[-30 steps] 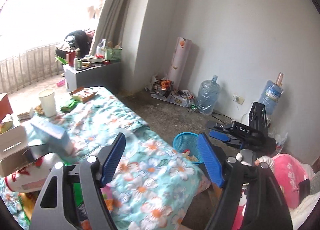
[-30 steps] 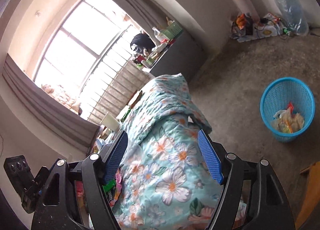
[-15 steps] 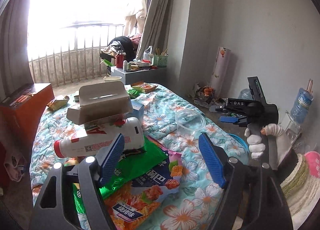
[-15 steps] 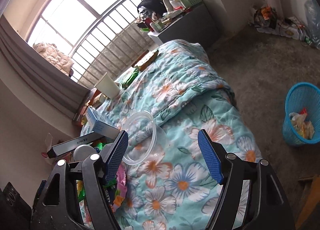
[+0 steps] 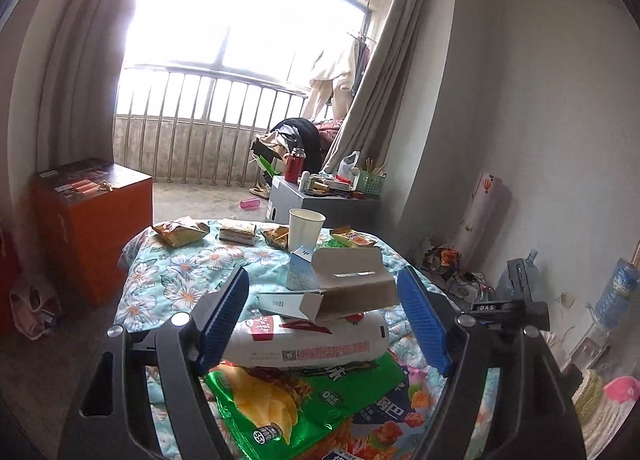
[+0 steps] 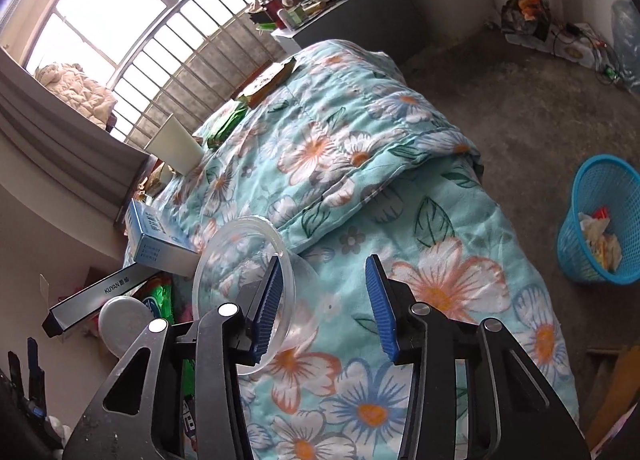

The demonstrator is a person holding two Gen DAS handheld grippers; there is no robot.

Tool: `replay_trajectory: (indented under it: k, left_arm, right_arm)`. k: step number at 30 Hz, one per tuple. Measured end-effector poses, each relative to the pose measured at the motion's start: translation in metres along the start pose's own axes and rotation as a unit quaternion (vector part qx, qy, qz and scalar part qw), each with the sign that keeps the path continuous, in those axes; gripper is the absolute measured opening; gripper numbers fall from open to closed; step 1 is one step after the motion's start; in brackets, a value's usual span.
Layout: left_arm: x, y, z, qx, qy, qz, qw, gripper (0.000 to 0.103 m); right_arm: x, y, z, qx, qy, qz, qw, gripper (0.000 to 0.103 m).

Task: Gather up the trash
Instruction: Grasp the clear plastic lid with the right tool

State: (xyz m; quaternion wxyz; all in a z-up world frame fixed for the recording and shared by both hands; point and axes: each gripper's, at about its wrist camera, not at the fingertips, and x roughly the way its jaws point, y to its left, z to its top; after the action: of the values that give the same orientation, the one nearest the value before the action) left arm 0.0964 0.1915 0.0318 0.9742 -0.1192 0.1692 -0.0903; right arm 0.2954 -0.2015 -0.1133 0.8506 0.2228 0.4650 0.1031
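Both views have swung from the blue waste basket [image 6: 604, 220] and bare floor toward the cluttered flowered quilt [image 6: 360, 164], and the right hand-held gripper [image 6: 324, 304] has narrowed from a wide spread. Its jaws are closing, one blue pad inside the rim of a clear plastic container [image 6: 240, 284] lying on its side on the quilt, the other outside it; the wall sits between them, not yet pinched. The left hand-held gripper [image 5: 322, 328] stands wide apart, gripping nothing, framing a white bottle [image 5: 308, 344] lying on its side with an opened cardboard box [image 5: 340, 292] resting on top. Green snack bags [image 5: 280, 400] lie beneath the bottle. A paper cup [image 5: 305, 229] stands farther back among wrappers. The basket, holding crumpled waste, sits on the floor beside the bed.
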Motion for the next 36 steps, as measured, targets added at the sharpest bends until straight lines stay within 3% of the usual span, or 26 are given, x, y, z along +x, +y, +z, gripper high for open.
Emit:
replay_trajectory:
  k: [6, 12, 17, 23, 30, 33, 36]
  left_arm:
    - [-0.005, 0.037, -0.016, -0.044, 0.031, 0.007, 0.9985, 0.074]
    - [-0.002, 0.050, -0.052, -0.072, 0.079, 0.005, 0.9942, 0.073]
    - [0.000, 0.049, -0.058, -0.067, 0.080, -0.007, 0.9945, 0.073]
    - [0.002, 0.059, -0.029, -0.081, 0.051, -0.043, 0.9944, 0.071]
    - [0.010, 0.052, 0.020, -0.045, 0.009, -0.106, 0.9933, 0.070]
    - [0.028, 0.060, 0.036, -0.052, 0.014, -0.118, 0.9915, 0.069]
    - [0.061, 0.077, 0.058, -0.083, 0.051, -0.134, 0.9862, 0.066]
  right_arm:
    - [0.009, 0.008, -0.004, -0.009, 0.016, -0.012, 1.000, 0.007]
    - [0.001, 0.013, -0.014, -0.015, 0.015, -0.014, 1.000, 0.006]
    - [-0.013, 0.016, -0.027, -0.012, 0.019, -0.005, 1.000, 0.006]
    - [-0.025, 0.020, -0.041, -0.009, 0.022, -0.013, 1.000, 0.006]
    - [-0.027, 0.029, -0.044, -0.001, 0.026, -0.025, 0.999, 0.006]
    - [-0.027, 0.034, -0.040, 0.000, 0.027, -0.027, 0.999, 0.006]
    - [-0.025, 0.038, -0.033, 0.001, 0.027, -0.026, 0.999, 0.006]
